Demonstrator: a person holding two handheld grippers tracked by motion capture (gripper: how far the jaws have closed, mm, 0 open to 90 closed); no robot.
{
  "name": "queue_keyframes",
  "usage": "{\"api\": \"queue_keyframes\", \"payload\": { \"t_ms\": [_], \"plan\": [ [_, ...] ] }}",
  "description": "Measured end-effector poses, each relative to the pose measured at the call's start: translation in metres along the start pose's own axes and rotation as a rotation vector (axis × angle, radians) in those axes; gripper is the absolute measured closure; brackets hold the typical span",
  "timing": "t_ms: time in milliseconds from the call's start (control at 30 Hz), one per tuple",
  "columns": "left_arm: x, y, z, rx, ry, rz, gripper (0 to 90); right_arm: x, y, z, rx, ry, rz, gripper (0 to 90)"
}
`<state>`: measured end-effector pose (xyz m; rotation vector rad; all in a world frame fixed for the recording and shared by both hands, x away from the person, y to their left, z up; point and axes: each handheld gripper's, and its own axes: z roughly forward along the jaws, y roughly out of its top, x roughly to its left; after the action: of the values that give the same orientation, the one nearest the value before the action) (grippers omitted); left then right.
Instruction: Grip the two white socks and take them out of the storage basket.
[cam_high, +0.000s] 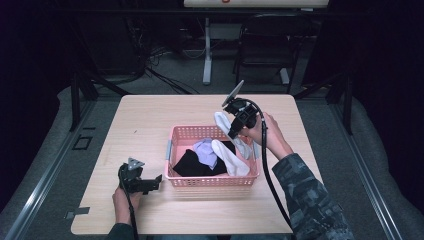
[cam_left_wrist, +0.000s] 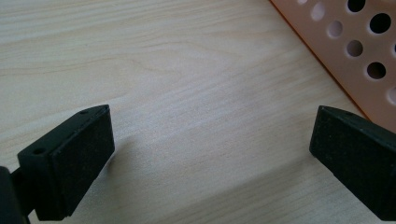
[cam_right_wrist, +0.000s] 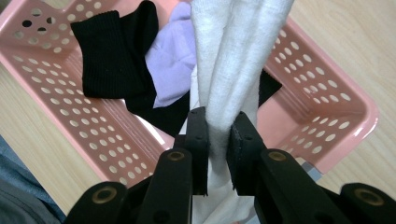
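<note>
A white sock (cam_right_wrist: 233, 60) is clamped between the jaws of the right gripper (cam_right_wrist: 218, 140), which is held over the far right corner of a pink perforated basket (cam_high: 176, 136). In the high view the sock's (cam_high: 220, 120) long axis is seen running from its upper end, raised above the basket's far rim, down and to the right into the basket, where more white fabric (cam_high: 230, 157) lies; whether that is the same sock cannot be told. A black garment (cam_right_wrist: 116, 51) and a lilac one (cam_right_wrist: 175, 56) are seen lying in the basket. The left gripper (cam_high: 150, 184) is rested on the wooden table (cam_high: 140, 120) just beside the basket's left near corner, its jaws spread wide with nothing between them.
</note>
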<state>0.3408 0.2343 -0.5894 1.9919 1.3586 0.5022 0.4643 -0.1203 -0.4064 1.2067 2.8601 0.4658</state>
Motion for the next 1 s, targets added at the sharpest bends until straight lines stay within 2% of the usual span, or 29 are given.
{"api": "queue_keyframes", "payload": {
  "t_ms": [300, 433, 800, 1000],
  "plan": [
    [0.0, 0.0, 0.0, 0.001, 0.0, 0.004, 0.0, 0.0, -0.004, -0.016, -0.015, -0.013, -0.01, 80.2],
    [0.0, 0.0, 0.0, 0.001, 0.0, 0.003, 0.0, -0.002, -0.009, -0.023, -0.025, -0.019, 0.003, 80.3],
    [0.0, 0.0, 0.0, 0.002, 0.001, 0.005, 0.0, -0.021, -0.031, -0.044, -0.043, -0.045, 0.034, 80.3],
    [0.0, 0.0, 0.0, 0.002, 0.001, 0.001, 0.0, -0.033, -0.048, -0.05, -0.061, -0.06, 0.074, 80.2]
  ]
}}
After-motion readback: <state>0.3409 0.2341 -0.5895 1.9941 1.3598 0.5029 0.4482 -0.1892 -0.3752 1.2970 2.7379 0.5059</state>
